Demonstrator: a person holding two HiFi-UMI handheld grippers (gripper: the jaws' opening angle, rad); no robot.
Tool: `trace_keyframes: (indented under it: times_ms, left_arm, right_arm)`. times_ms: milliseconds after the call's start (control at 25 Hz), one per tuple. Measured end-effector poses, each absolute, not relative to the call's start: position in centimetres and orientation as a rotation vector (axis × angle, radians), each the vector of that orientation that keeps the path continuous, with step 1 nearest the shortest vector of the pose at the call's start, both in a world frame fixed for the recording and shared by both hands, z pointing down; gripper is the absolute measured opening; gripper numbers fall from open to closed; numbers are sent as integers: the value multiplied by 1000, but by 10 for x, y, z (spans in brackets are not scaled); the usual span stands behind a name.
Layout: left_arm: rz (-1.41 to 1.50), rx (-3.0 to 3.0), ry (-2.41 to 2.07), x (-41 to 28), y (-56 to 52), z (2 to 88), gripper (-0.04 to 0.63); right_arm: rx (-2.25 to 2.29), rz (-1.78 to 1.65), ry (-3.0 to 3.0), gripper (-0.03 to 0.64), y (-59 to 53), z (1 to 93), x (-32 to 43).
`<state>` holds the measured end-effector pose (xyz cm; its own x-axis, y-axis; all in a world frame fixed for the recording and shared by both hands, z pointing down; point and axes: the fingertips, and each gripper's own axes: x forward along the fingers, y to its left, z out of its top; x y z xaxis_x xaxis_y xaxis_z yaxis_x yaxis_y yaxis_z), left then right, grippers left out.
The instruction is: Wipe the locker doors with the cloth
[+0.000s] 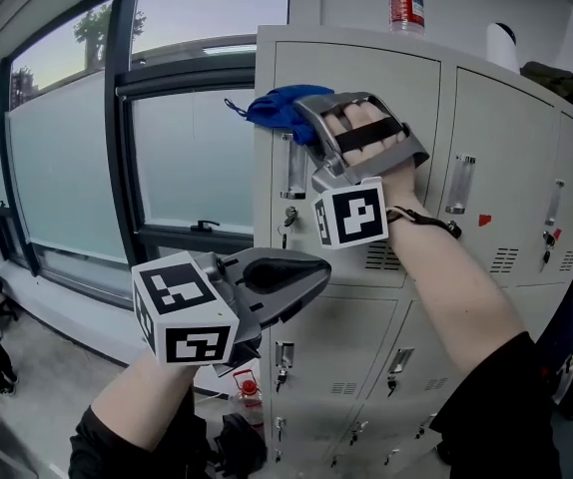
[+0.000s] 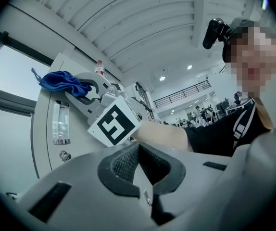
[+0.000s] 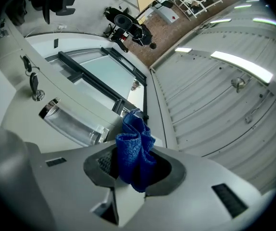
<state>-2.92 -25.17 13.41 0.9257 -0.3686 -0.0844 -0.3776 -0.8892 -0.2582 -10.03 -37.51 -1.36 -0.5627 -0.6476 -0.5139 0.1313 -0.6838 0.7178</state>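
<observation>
- Locker bank point(image 1: 506, 128): grey, several doors wide, with at least two rows. It fills the right of the head view, and a window point(image 1: 67, 158) lies to its left.
- Upper-left locker door point(image 1: 411, 78): this is the one being worked on. Most of its face lies below and right of the cloth, so I judge the wiping is at an early stage.
- Right arm: raised high and reaching up and left across the door. The right hand point(image 1: 366, 138) is strapped into its grip, knuckles toward the camera.
- Left arm: bent and held low and near, well clear of the lockers.
- Right hand-held gripper point(image 3: 133, 170): jaws pinching the blue cloth, with only one fold caught between the pads.
- Left hand-held gripper point(image 2: 140, 167): jaws pressed together with nothing between them, pointing right, idle.
- Cloth point(image 1: 272, 108): bunched at the door's top-left corner, just above the handle. It appears to be against the metal, but contact is not certain.
- Risk: the grip on the cloth is shallow, and drag across the door could pull it free.
- Risk: the bunched wad covers little surface, so streaks may be left unwiped.
- Clear handle point(image 1: 293, 166): it stands proud of the door directly below the cloth. A downward stroke could snag the cloth or knock the jaws.
- Key point(image 1: 288, 216): it hangs in the lock under the handle and is another snag point.
</observation>
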Motion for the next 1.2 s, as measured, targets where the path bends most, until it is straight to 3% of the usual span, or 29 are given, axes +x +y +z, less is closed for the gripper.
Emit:
trace_keyframes:
  times_ms: [1200]
  left_arm:
    - [-15, -2846, 455, 6, -266, 151, 8]
  right_arm:
    - [1264, -2100, -806, 103, -375, -14, 60]
